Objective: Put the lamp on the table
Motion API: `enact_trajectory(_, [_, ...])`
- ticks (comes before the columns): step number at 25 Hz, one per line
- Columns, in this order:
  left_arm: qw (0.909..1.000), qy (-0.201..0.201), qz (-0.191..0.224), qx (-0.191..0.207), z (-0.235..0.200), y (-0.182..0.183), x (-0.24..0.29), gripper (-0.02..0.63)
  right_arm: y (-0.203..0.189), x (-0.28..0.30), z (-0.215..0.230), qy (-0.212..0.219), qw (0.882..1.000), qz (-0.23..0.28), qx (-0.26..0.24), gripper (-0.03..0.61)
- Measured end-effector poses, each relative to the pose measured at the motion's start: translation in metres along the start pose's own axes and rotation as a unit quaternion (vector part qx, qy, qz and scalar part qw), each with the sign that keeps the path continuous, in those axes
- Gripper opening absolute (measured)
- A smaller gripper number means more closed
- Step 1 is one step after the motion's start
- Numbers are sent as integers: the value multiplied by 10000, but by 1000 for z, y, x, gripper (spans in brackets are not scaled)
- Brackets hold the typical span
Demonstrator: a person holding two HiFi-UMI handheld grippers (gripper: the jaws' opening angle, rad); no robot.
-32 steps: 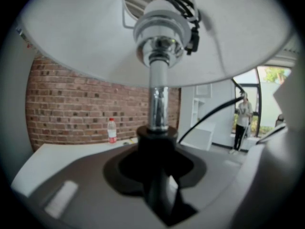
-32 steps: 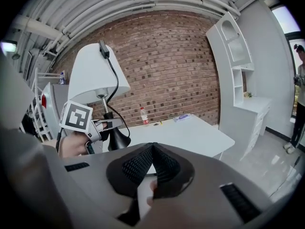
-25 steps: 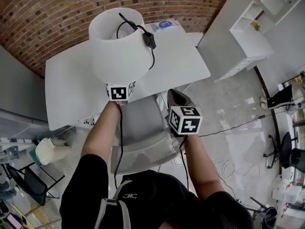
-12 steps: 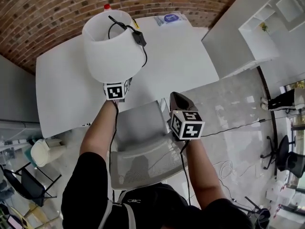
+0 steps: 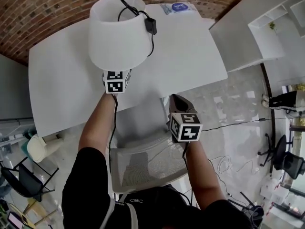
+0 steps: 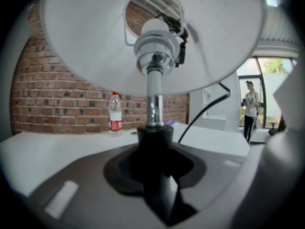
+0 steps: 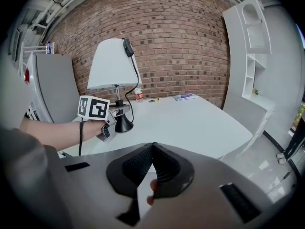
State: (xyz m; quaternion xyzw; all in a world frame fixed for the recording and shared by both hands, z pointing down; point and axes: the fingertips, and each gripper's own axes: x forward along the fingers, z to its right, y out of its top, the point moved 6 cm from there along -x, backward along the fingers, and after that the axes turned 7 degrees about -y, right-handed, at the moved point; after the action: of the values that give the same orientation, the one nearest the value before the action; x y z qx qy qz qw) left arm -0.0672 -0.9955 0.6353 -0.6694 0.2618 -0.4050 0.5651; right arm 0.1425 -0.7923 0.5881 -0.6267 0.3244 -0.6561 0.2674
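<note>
Grips the table lamp [image 5: 119, 32] by its black base [image 7: 123, 124] in the left tongs [image 7: 114, 116], lower than a second ago and now at or just above the near left part of the white surface [image 5: 190, 56], almost placed, with the right tongs [image 7: 152, 149] closed on nothing.

This looks like an office or studio room. A brick wall [image 5: 57, 13] stands behind a large white worktop [image 5: 190, 56], and a grey mesh chair [image 5: 147, 163] sits at the near edge. White shelving [image 5: 281, 8] lines one side. Black swivel chairs [image 5: 286, 161] stand farther off on the glossy pale floor [image 5: 238, 109], where loose cables [image 5: 224, 165] trail.
</note>
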Motion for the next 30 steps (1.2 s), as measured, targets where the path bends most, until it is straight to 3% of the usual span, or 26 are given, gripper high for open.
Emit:
enact_trajectory(21, [10000,-67,-31,9,0,-20,3,118,-16,1,-11,57,9997,-243,74,-11])
enact_trajectory(30, [9993,151,322,128,4,-13,-6,123,-25,-3,-20,156,9993,-340,79,-11])
